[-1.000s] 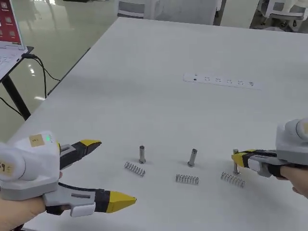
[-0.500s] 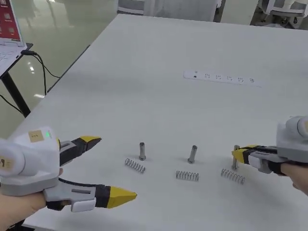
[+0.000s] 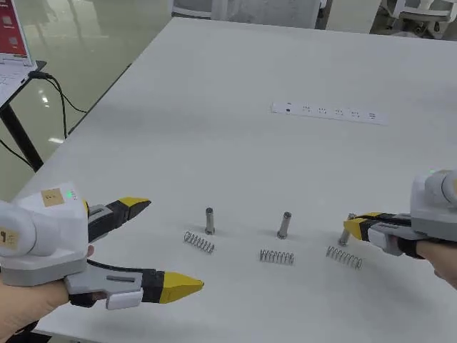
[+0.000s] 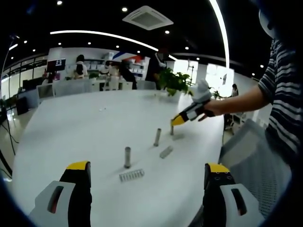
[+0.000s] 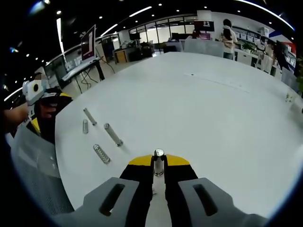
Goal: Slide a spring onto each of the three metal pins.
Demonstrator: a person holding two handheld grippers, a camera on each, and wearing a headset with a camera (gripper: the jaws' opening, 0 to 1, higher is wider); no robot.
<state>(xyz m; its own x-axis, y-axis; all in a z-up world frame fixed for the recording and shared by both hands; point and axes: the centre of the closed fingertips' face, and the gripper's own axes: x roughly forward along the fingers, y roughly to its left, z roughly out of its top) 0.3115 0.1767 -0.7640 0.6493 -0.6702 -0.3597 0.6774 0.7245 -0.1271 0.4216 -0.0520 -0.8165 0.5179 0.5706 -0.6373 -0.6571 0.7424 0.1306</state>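
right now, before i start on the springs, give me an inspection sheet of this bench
surface: white table, no spills seen
job's things: left pin and middle pin standing, bare; right pin between the right jaws; left spring, middle spring and right spring lying flat
clutter: power strip
grippers: left gripper open, holding nothing; right gripper shut on right pin
cables: black cable off the table's left edge
surroundings: laptop, office chairs
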